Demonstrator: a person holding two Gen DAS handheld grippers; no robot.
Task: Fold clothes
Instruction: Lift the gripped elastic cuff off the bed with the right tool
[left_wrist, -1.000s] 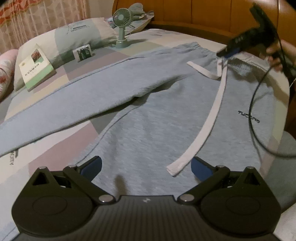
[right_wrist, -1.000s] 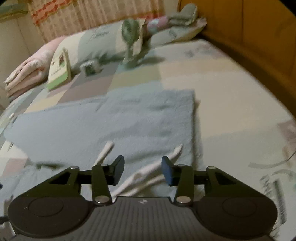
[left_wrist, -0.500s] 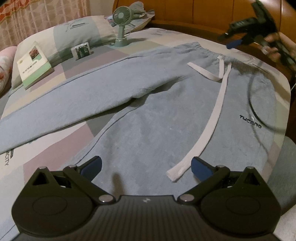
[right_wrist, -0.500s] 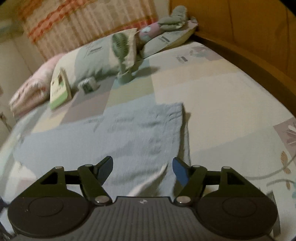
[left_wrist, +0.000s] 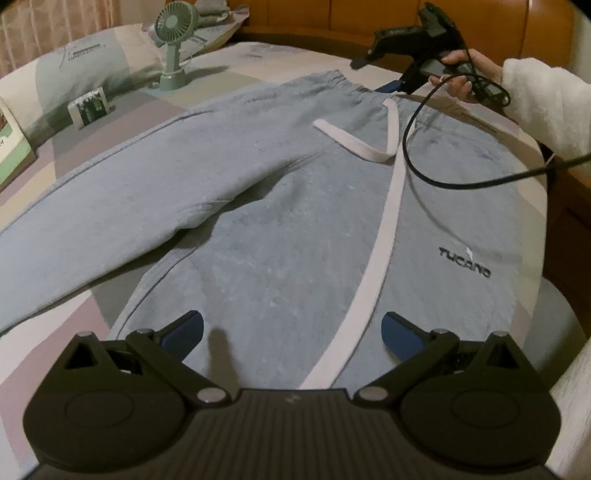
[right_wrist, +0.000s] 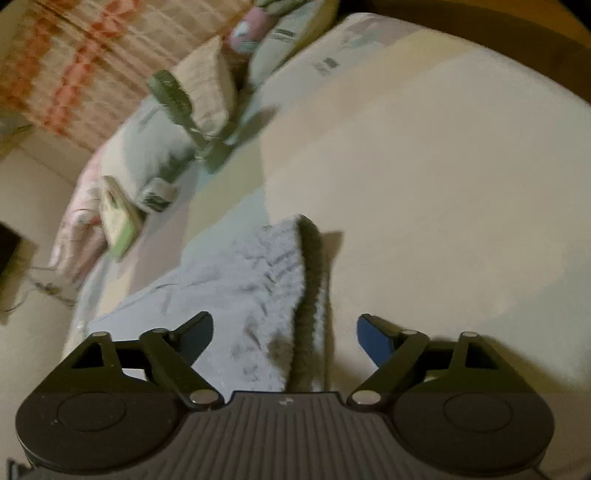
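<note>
**Both claws released over the grey sweatpants**

From my left wrist camera I see the grey sweatpants (left_wrist: 280, 206) spread flat on the bed (left_wrist: 258, 62), waistband at the far side, 1 leg running off to the left. The white drawstring (left_wrist: 384, 206) trails from the waistband down toward me across the fabric. My left gripper (left_wrist: 291, 334) hangs above the near part of the pants with its jaws spread wide; the drawstring's lower stretch passes between them, but the pads press on nothing.

At the far right my right gripper (left_wrist: 410, 55) sits by the waistband, held by a hand (left_wrist: 461, 74) in a white sleeve (left_wrist: 546, 107), with a black cable (left_wrist: 436, 177) looping over the pants.

My right wrist camera is blurred and tilted. There the right gripper's jaws are opening, already spread wide, and the waistband edge (right_wrist: 306, 280) of the pants lies between and beyond them, not gripped.

Further up the bed stand a small green fan (left_wrist: 175, 44), a pillow (left_wrist: 88, 66), a small box (left_wrist: 90, 107) and a book (left_wrist: 11, 144) at the left edge.
</note>
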